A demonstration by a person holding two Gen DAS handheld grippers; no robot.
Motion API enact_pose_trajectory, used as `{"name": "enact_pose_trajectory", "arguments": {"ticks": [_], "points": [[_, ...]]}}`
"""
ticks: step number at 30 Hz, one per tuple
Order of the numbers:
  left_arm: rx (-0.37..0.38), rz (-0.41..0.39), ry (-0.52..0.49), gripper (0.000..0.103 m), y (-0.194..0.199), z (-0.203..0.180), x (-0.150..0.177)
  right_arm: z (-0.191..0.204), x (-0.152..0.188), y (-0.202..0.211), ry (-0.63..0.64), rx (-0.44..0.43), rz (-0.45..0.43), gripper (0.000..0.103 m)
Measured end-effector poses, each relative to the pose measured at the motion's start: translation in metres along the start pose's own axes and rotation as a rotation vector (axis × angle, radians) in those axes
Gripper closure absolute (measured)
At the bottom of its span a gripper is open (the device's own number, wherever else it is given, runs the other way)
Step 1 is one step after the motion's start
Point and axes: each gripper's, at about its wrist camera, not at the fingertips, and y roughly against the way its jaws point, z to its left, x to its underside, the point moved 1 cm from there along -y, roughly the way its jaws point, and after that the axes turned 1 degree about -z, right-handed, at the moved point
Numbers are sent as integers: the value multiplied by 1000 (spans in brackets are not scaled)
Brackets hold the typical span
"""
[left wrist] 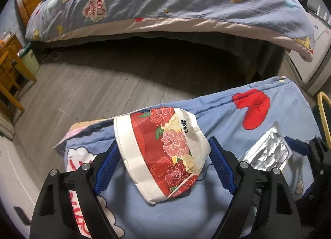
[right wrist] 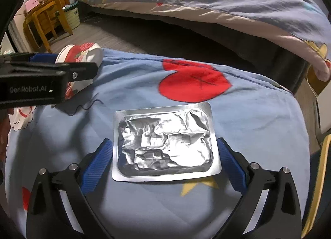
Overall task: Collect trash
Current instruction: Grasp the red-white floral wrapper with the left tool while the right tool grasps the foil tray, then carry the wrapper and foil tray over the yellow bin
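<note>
- The left tongs (left wrist: 163, 162) stand wide, their blue-padded fingers (left wrist: 106, 166) flanking a crushed paper cup (left wrist: 163, 156), red with a peony print and a white rim; the left pad seems to meet the rim, though whether either pad presses cannot be told.
- The cup lies on its side near the far left edge of a blue cartoon-print cloth (left wrist: 238, 118) covering the raised surface that carries the trash.
- The right tongs (right wrist: 165, 162) also stand wide, straddling a crumpled silver foil blister pack (right wrist: 164, 141) that lies flat at the cloth's middle; each pad sits just beside an edge of the pack, gripping nothing.
- In the right wrist view, the left tongs' black body reaches in from the left edge, partly hiding the cup.
- A thin dark thread (right wrist: 86, 105) curls on the cloth between cup and pack.
- Beyond a strip of grey wood floor (left wrist: 82, 85) stands a bed (left wrist: 165, 7) under a matching duvet, with a wooden chair (right wrist: 44, 21) and a pale bin (right wrist: 72, 16) at the far left.
</note>
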Motion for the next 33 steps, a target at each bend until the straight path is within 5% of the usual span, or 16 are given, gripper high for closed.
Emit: {"name": "enact_pose_trajectory", "arguments": {"ticks": [15, 33], "points": [[42, -76, -61, 20, 52, -68, -21, -77, -7, 88, -116, 98, -88, 7], [227, -147, -261, 20, 101, -249, -30, -254, 68, 227, -486, 279, -198, 6]]}}
